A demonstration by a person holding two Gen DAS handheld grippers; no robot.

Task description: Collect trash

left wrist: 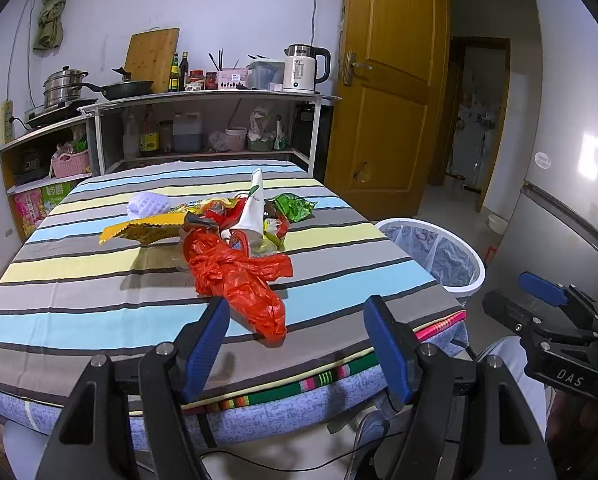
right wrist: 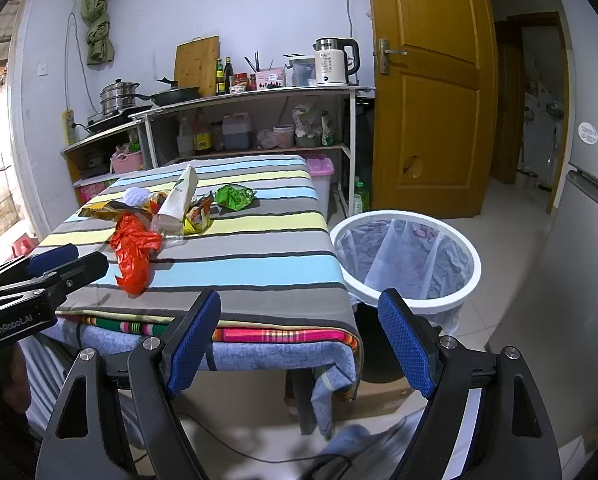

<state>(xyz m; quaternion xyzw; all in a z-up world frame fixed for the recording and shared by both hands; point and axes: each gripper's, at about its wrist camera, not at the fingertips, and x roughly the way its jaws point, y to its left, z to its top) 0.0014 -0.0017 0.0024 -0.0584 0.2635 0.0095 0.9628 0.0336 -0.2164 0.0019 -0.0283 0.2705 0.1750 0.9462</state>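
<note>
My left claw is wide open with nothing in it. It hangs just off the near edge of the table, tipped down a bit, so the trash sits right in front of it. My right claw is wide open and empty too. It waits near the table's near right corner, beside the white bin (I think that hand is there for the drop).

The closest trash is the red plastic bag. It lies flat on the striped cloth, between the middle of the table and the near edge. It is long and thin. One end points at my left claw and the other end points back into the pile, so the claw could close across it.

Behind it, in the middle of the table, a white paper cone leans on the pile with its tip up and away from me. A yellow wrapper lies flat toward the left edge, a white foam net sits behind it, and a green wrapper sits toward the right edge.

The bin stands on the floor by the right edge, lined with a bag and open at the top.
</note>
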